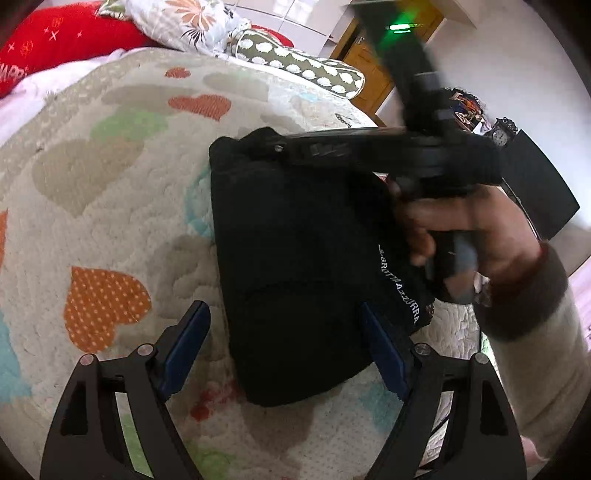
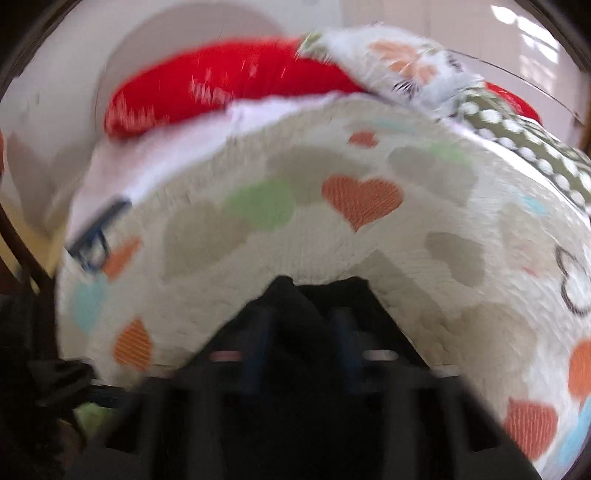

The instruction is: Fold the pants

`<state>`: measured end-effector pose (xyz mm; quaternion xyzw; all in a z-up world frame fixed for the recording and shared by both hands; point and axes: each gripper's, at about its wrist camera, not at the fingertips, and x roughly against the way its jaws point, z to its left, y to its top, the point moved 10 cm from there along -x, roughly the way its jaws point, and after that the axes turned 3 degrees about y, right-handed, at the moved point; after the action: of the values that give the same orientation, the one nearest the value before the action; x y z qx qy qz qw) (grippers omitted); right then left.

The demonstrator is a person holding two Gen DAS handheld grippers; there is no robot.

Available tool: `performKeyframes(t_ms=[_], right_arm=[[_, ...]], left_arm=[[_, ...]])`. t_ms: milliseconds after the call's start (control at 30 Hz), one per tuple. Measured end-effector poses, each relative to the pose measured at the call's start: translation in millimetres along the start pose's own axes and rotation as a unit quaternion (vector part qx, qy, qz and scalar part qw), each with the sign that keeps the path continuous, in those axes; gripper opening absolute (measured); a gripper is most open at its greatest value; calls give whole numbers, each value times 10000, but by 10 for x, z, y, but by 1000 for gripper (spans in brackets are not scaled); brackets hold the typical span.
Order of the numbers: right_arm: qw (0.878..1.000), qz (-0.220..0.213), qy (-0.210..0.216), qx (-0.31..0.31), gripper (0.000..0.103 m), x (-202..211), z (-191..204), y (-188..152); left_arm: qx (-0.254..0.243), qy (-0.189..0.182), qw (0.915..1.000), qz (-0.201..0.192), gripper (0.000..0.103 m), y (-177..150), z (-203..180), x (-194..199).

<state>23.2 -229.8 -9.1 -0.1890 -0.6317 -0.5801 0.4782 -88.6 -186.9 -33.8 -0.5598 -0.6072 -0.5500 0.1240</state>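
The black pants (image 1: pixel 295 251) lie folded into a thick bundle on the heart-patterned quilt (image 1: pixel 110 192), with white lettering along the right edge. My left gripper (image 1: pixel 284 339) is open, its blue pads either side of the bundle's near end. My right gripper (image 1: pixel 266 144), held in a hand, reaches across the bundle's far edge. In the blurred right wrist view, the right gripper (image 2: pixel 303 325) has black pants fabric (image 2: pixel 303 299) between its narrow-set fingers.
A red pillow (image 1: pixel 62 40), a floral pillow (image 1: pixel 184 22) and an olive patterned bolster (image 1: pixel 299 62) lie at the bed's head. A small clock (image 1: pixel 500 136) and a dark box (image 1: pixel 539 184) stand to the right, beyond the bed edge.
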Motion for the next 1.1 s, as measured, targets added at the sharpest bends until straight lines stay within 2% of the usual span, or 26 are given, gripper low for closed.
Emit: performKeyframes(t_ms=[33, 100, 167, 233, 333, 433, 500, 567, 700, 800, 933, 1000, 1100], right_arm=[[9998, 115, -149, 52, 2, -70, -41, -35], [9996, -12, -291, -38, 0, -126, -121, -12], [9976, -49, -651, -212, 0, -228, -284, -6], [9979, -24, -525, -370, 0, -320, -326, -34], [9975, -272, -342, -563, 1, -133, -362, 15], [9945, -620, -67, -836, 12, 176, -380, 64], [9943, -723, 111, -781, 41, 320, -318, 95], [9961, -626, 133, -613, 51, 355, -244, 92], [9995, -181, 43, -266, 51, 132, -86, 45], [9986, 138, -497, -77, 51, -169, -113, -39], [9986, -49, -341, -391, 53, -199, -175, 11], [9974, -270, -305, -600, 55, 3, -251, 19], [9943, -591, -447, -763, 56, 433, -405, -53]], left_arm=[[13, -4, 10000, -2, 83, -9, 5, -18], [-4, -27, 10000, 5, 84, -34, -1, -63], [-60, 20, 10000, -4, 86, -46, -11, -108], [-133, 44, 9999, -27, 86, -49, -35, -107], [-95, -24, 9999, 31, 86, -33, -37, -79], [-99, -4, 10000, 8, 86, -34, -52, -31], [-151, 49, 9999, 2, 86, -51, -64, -40], [-138, 57, 9999, -14, 86, -70, -77, -51], [-137, 89, 9998, -62, 86, -94, -86, -65], [-170, 139, 9997, -125, 86, -94, -85, -62], [-165, 91, 9998, -73, 86, -89, -76, -46], [-186, 98, 9997, -84, 86, -51, -79, 22], [-253, 218, 9987, -391, 86, 81, -47, 239]])
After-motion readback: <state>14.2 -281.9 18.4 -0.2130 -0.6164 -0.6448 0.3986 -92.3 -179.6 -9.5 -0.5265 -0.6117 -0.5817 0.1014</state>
